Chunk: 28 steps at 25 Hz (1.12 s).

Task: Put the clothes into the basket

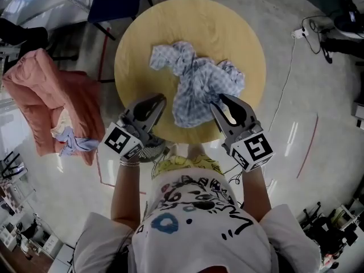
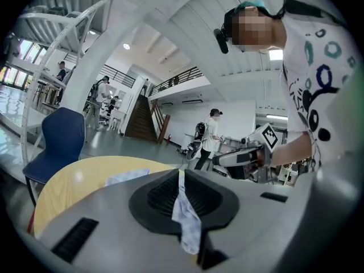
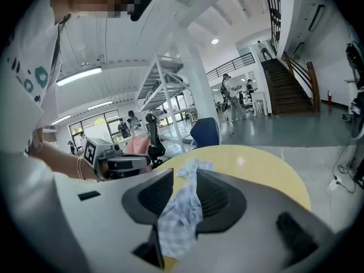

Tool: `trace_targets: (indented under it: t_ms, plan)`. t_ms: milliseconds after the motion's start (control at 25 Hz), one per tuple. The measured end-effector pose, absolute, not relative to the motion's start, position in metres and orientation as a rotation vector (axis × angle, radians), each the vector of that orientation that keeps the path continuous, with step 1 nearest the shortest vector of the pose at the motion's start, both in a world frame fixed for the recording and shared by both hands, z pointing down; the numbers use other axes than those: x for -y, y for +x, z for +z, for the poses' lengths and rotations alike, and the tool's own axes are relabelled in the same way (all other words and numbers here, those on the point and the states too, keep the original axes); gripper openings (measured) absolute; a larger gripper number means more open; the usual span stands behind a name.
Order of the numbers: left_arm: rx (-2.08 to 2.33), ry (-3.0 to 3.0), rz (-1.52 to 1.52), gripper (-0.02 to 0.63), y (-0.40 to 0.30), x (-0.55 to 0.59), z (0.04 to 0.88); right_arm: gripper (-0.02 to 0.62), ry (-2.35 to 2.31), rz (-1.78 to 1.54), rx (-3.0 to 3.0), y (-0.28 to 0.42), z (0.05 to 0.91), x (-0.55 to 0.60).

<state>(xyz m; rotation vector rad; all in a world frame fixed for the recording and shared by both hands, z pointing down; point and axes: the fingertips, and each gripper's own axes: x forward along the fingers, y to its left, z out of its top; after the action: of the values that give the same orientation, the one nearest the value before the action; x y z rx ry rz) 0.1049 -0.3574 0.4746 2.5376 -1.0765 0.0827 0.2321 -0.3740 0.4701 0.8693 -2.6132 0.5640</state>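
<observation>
The checked garment [image 1: 196,81] lay crumpled on the round table [image 1: 142,33] at the upper centre of the head view, not yet in the pink soft-sided basket [image 1: 34,90], which stood on the floor at the left edge of the frame, well apart from the table. A pale bluish cloth [image 1: 77,144] showed at the basket's lower side. Both grippers met the garment's near edge. The left gripper [image 1: 161,100] had its jaws clenched on a narrow fold of the checked fabric, which ran pinched between the ribbed pads and hung out below them in the left gripper view. The right gripper [image 1: 218,102] had its jaws released: in the right gripper view they stood apart, with a loose bunch of the same fabric draped through the gap and the table's yellow top visible beyond it. By the look of it, the step in hand was taking hold of this garment for the carry, with only one side secured. The next move probably called for the right jaws to clamp on the bunch between them, then for both grippers to raise the garment clear of the tabletop together and swing it toward the left of the frame, lowering it over the basket's mouth before letting go.
</observation>
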Motion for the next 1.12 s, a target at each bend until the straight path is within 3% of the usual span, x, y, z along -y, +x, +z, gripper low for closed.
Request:
trace_targets:
  t_ms: [520, 1120]
  plan:
    - [1.096, 2.456, 0.138, 0.026, 0.113, 0.380, 0.504, 0.248, 0.751, 0.587, 2.492, 0.225, 0.531, 0.400]
    - [1.119, 2.391, 0.150, 0.028, 0.115, 0.388, 0.531, 0.255, 0.647, 0.577, 2.374, 0.205, 0.599, 0.397]
